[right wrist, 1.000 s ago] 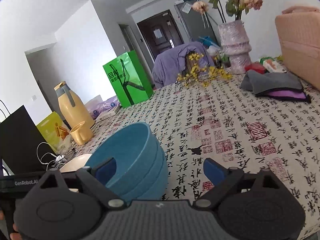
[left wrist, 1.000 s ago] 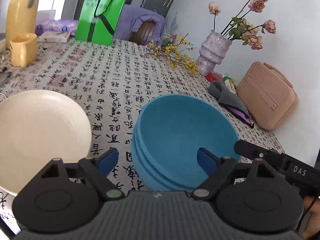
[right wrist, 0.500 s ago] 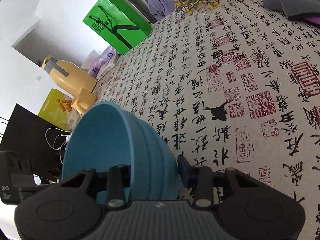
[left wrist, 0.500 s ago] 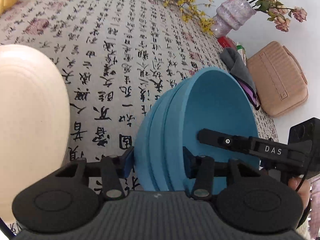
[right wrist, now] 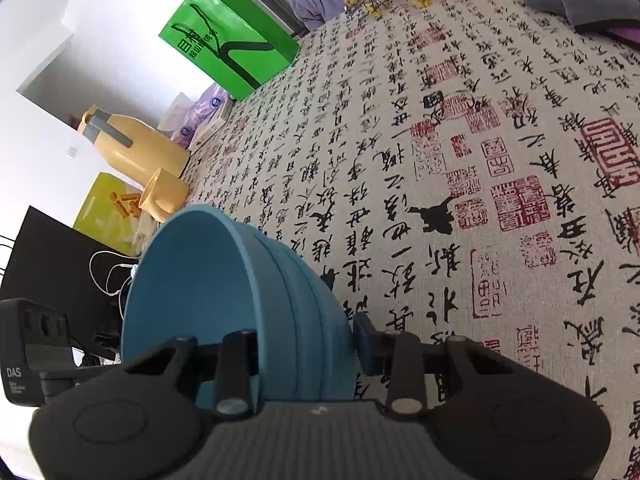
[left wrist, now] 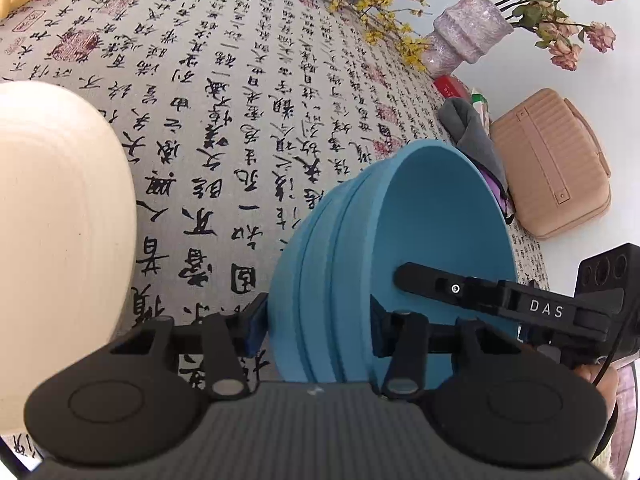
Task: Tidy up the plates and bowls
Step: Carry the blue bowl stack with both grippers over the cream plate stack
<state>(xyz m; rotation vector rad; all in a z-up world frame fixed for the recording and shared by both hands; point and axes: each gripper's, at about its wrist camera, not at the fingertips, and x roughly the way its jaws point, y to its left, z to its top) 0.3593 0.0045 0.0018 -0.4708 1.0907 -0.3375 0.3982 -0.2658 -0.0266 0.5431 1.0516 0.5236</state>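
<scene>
Both tools are on the blue bowl stack [left wrist: 400, 248] now, one from each side. The left tool [left wrist: 316, 326] has just been closing and is clamped across the stack's near-left rim, one pad outside the wall, the other inside. The right tool [right wrist: 308, 344] has also just been closing and pinches the opposite rim the same way; it shows in the left view as a black finger reaching into the bowl [left wrist: 480, 296].

The stack sits on the tabletop [left wrist: 240, 100], on the calligraphy cloth, near the front edge, with a cream plate [left wrist: 52, 240] just to its left, apart from it.

Count: three blue bowls nested by the rim lines, though a fourth can't be ruled out, and one cream plate in view. Further off, one vase [left wrist: 468, 36], one tan case [left wrist: 556, 160], one green bag [right wrist: 228, 44], one yellow jug [right wrist: 132, 148] and one yellow cup [right wrist: 164, 196].

The step looks like a two-handed grasp just made. Next calls for an even lift, both sides rising together so the stack stays level.
</scene>
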